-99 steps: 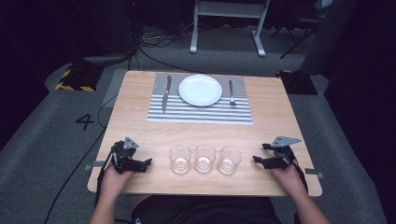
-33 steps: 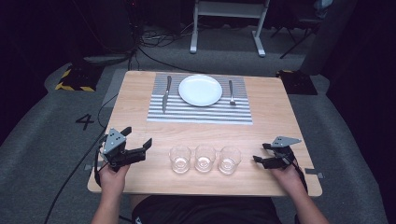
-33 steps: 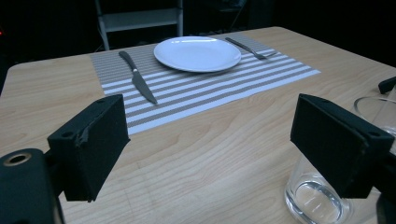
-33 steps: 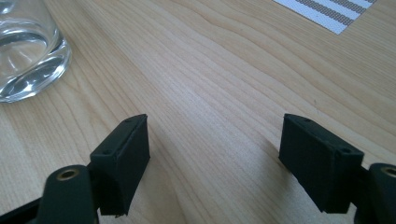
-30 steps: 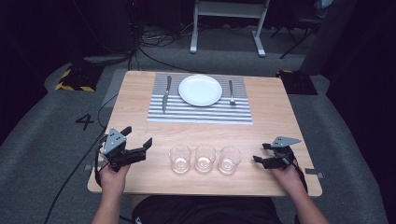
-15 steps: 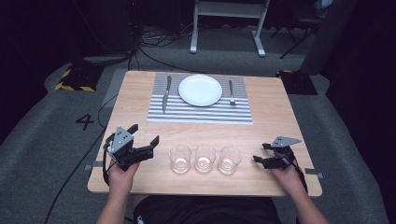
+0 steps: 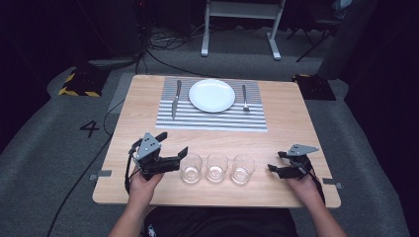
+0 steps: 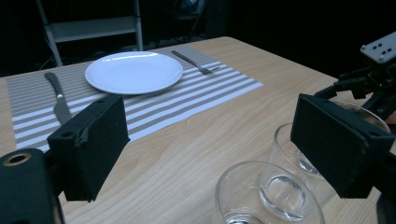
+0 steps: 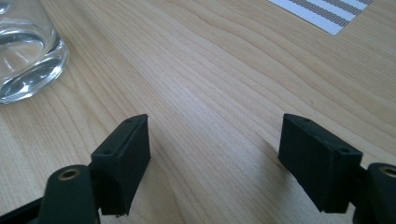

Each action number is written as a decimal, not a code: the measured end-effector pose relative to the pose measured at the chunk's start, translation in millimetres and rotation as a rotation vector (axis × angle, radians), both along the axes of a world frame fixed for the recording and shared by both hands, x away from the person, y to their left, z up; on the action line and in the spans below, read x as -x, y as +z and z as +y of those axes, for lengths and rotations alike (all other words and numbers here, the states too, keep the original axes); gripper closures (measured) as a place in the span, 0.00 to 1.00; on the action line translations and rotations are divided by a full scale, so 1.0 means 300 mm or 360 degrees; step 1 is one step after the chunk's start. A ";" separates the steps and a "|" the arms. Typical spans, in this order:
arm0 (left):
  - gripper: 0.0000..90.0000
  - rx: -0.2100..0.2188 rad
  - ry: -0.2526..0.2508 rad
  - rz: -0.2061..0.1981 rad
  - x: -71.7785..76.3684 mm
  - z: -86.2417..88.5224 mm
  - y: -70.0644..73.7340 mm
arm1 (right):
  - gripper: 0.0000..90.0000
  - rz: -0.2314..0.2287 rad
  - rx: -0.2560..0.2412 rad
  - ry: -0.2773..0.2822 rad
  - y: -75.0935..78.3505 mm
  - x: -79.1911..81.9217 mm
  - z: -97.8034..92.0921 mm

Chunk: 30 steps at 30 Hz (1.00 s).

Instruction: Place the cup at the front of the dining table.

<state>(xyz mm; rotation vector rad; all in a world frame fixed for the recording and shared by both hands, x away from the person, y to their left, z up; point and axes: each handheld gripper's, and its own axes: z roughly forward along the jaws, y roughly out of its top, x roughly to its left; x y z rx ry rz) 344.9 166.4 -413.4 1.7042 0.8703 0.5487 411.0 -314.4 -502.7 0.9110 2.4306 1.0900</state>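
Floor mark: a painted "4" (image 7: 90, 129) is showing on the grey floor left of the table (image 7: 148, 195); no other writing is readable.
Left gripper (image 7: 174, 149): jaws are standing wide apart, reaching toward the leftmost glass (image 7: 190, 168), one jaw just beside its rim.
Advice: it is worth centring the glass between the jaws, low on the wall, and closing gently since the clear glass looks slippery.
Neighbour: the middle glass (image 7: 216, 167) is sitting close, so clearance is looking tight.
Right gripper (image 7: 277, 161): jaws are standing open over bare wood, holding nothing, near the right glass (image 7: 242, 169).
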 end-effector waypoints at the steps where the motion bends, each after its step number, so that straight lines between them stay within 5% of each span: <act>1: 0.13 -0.0015 -0.0006 0.0004 -0.002 -0.008 -0.003 | 0.28 0.0001 0.0000 0.0000 0.000 0.000 0.000; 11: 0.13 0.0015 0.0021 0.0168 -0.019 -0.079 -0.043 | 0.28 -0.0010 0.0003 0.0007 0.000 0.002 0.000; 17: 0.13 -0.0092 -0.0062 0.0173 -0.012 -0.116 -0.067 | 0.28 -0.0008 0.0005 0.0006 0.000 0.002 0.000; 30: 0.13 -0.0195 -0.0172 0.0384 -0.035 -0.144 -0.123 | 0.28 -0.0008 0.0004 0.0007 0.000 0.003 0.000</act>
